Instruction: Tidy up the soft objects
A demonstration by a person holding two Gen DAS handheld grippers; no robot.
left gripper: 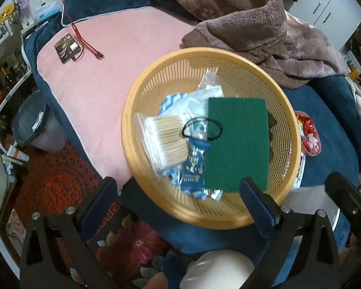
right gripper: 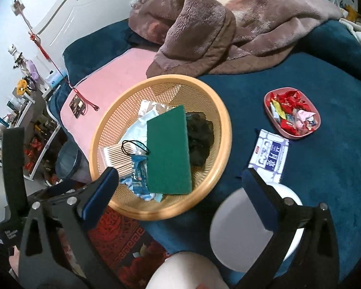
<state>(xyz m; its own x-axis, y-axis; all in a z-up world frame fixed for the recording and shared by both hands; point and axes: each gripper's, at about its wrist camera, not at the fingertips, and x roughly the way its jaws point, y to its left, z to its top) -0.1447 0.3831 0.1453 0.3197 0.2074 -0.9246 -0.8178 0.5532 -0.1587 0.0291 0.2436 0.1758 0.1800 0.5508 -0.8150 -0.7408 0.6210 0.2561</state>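
1. Right gripper (right gripper: 180, 178) jaws wide apart, empty; left gripper (left gripper: 178, 187) likewise apart, empty.
2. Green scouring pad (right gripper: 168, 151) lies in the basket (right gripper: 219, 168) on the bed, just beyond both grippers.
3. Judged light, flexible, rough; pinch a near edge.
4. Flat green rectangle.

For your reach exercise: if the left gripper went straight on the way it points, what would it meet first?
Probably the basket, near its front rim. The left gripper is open and points down at it; the green pad lies just beyond. Depth is unclear.
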